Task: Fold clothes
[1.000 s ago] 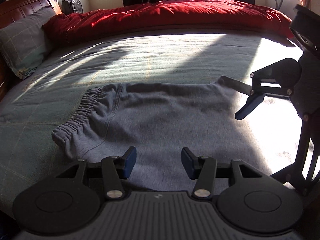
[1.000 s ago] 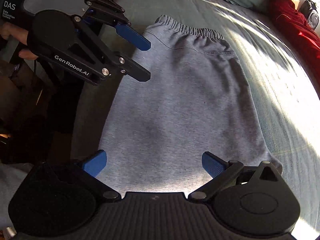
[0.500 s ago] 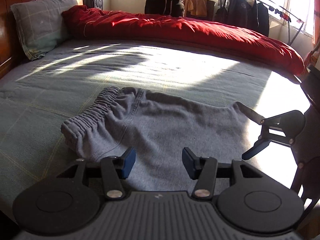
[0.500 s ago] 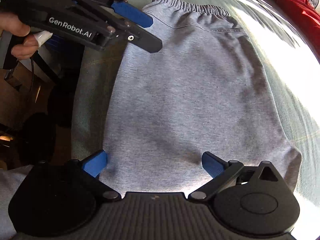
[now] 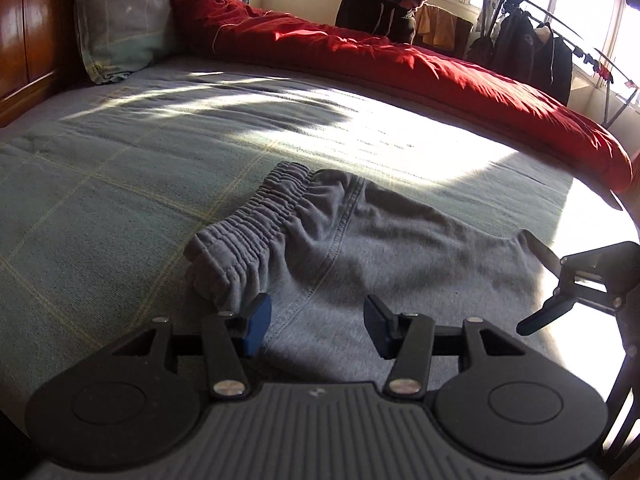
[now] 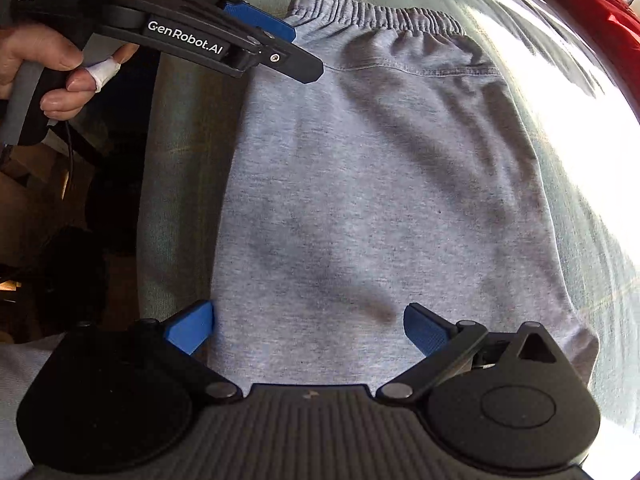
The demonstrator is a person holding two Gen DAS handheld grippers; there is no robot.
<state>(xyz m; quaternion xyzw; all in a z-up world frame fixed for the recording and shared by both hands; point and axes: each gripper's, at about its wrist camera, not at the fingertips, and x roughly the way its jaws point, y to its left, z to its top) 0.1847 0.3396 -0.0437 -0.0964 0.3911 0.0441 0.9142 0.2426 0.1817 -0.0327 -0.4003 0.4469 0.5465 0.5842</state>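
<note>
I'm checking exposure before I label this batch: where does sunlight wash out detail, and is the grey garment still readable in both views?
Left wrist view: sun blows out the plaid bedsheet beyond the grey fleece shorts and at the right edge; the shorts lie shaded, seams legible. Right wrist view: glare whitens the sheet at upper right; the shorts are evenly lit with soft blotchy shadows, and fisheye bends the bed edge.
</note>
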